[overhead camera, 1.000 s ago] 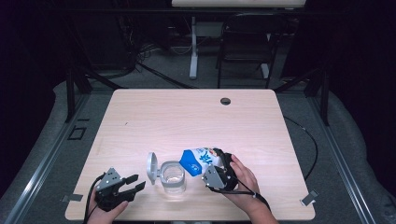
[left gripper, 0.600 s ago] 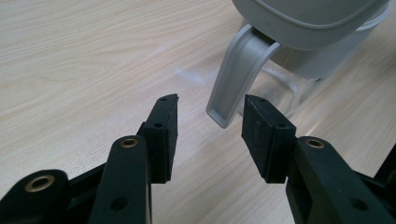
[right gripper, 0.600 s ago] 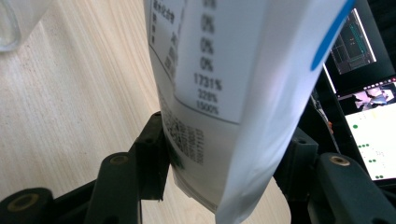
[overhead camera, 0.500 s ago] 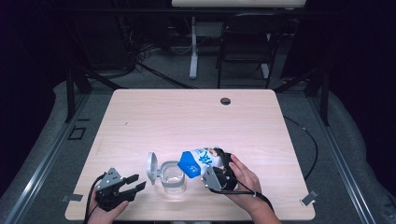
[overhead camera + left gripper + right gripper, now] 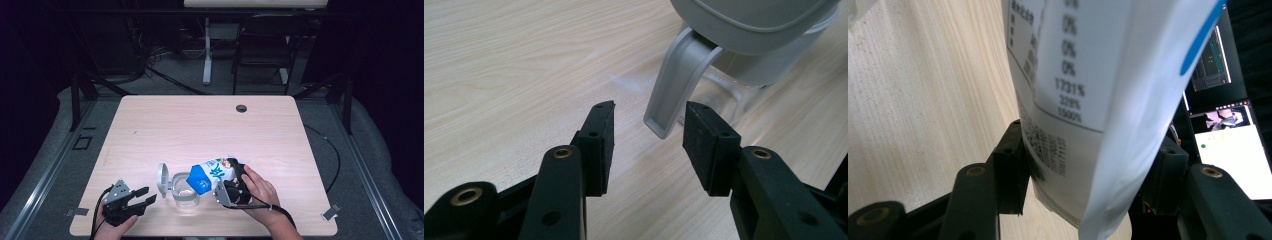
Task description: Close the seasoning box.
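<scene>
Carton (image 5: 212, 173) sits clamped in right tool (image 5: 231, 186), tipped over jar (image 5: 184, 190).

Table (image 5: 165, 125): bears everything, with a round hole (image 5: 241, 108) near its far edge.
Jar (image 5: 185, 190): near the front edge, its lid (image 5: 162, 178) swung up on its left side.
Carton (image 5: 212, 173): tipped over the jar, its top end above the jar's mouth.
Right gripper (image 5: 231, 186): right of the jar, clamped on the carton.
Left gripper (image 5: 146, 196): left of the jar, near but apart, jaws pointing at it.
</scene>
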Action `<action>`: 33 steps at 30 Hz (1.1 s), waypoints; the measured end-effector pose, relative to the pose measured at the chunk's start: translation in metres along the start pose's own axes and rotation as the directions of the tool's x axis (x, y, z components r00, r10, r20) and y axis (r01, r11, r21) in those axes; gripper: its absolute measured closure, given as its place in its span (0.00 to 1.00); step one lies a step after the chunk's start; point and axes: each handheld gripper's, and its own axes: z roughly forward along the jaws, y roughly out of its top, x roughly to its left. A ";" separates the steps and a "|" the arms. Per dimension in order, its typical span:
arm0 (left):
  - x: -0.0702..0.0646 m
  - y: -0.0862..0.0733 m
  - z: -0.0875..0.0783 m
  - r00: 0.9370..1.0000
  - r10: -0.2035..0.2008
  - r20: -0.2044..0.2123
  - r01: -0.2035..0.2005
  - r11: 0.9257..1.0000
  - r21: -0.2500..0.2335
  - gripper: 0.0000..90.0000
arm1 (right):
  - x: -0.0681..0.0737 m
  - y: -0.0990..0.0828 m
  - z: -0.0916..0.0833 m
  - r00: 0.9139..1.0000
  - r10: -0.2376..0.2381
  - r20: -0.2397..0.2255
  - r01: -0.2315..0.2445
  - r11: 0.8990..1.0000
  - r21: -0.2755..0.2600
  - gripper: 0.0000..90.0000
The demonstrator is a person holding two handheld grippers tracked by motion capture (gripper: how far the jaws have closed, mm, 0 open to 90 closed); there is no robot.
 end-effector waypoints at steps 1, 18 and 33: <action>0.000 0.000 0.000 1.000 0.001 -0.001 -0.001 1.000 -0.001 0.63 | -0.001 0.000 0.000 1.000 -0.010 0.000 0.010 1.000 0.008 0.51; 0.000 -0.001 -0.001 1.000 0.000 -0.002 0.000 1.000 0.002 0.62 | 0.007 0.007 -0.002 0.989 -0.139 0.046 0.139 0.990 -0.001 0.51; 0.000 -0.001 -0.001 1.000 -0.001 -0.002 0.001 1.000 -0.002 0.63 | 0.012 0.014 -0.002 0.972 -0.229 0.059 0.228 0.973 0.016 0.52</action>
